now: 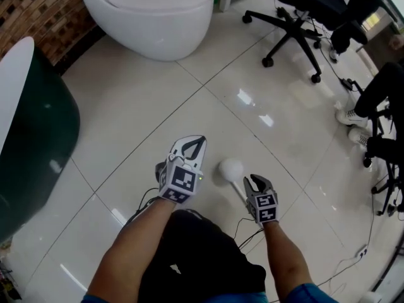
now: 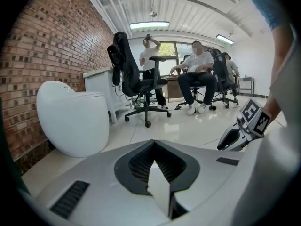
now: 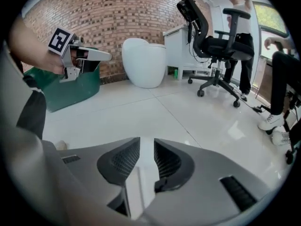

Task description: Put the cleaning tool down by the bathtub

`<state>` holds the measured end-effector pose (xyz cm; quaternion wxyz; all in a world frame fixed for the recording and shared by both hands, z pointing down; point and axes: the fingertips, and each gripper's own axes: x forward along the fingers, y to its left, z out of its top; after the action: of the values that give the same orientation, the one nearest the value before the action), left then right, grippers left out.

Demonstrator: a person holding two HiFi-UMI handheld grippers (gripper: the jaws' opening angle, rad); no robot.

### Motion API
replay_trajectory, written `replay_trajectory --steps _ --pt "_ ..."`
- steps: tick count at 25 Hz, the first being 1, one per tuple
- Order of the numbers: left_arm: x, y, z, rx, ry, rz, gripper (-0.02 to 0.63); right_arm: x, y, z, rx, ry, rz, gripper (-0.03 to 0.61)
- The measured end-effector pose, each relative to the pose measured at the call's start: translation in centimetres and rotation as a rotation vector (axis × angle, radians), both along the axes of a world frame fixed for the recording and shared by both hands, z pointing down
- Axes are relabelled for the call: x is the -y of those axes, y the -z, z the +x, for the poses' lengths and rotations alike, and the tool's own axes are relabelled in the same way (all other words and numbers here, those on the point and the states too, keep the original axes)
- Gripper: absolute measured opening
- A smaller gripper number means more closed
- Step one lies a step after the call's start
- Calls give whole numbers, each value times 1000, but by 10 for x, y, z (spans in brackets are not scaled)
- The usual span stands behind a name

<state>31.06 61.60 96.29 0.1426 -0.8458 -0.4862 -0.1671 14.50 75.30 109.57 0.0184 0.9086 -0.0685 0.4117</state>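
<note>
Glossy pale floor tiles (image 1: 145, 106) mirror the ceiling lights in front of the smooth, shiny white toilet (image 1: 151, 17), with a rough, matt brick wall (image 1: 38, 11) behind it and a glossy dark-green bathtub (image 1: 44, 131) beside it. Farther from the toilet, my left gripper (image 1: 199, 140) and right gripper (image 1: 259, 180) show matt pale-grey plastic shells and ribbed black pads (image 3: 117, 161). The cleaning tool (image 1: 231, 169) between them has a smooth white ball head.
</note>
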Motion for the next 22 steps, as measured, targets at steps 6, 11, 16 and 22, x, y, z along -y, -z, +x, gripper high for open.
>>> replay_trajectory --steps 6,11,16,22 --pt "-18 -59 -19 60 -73 63 3 8 -65 -16 122 82 -30 120" --pt "-22 -89 -33 85 -115 97 2 13 -114 -34 222 127 -45 120" --pt "-15 -112 -45 123 -135 148 3 12 -148 -53 319 155 -69 120" --pt "-6 -153 -55 236 -126 211 3 13 -172 -64 383 200 -91 121"
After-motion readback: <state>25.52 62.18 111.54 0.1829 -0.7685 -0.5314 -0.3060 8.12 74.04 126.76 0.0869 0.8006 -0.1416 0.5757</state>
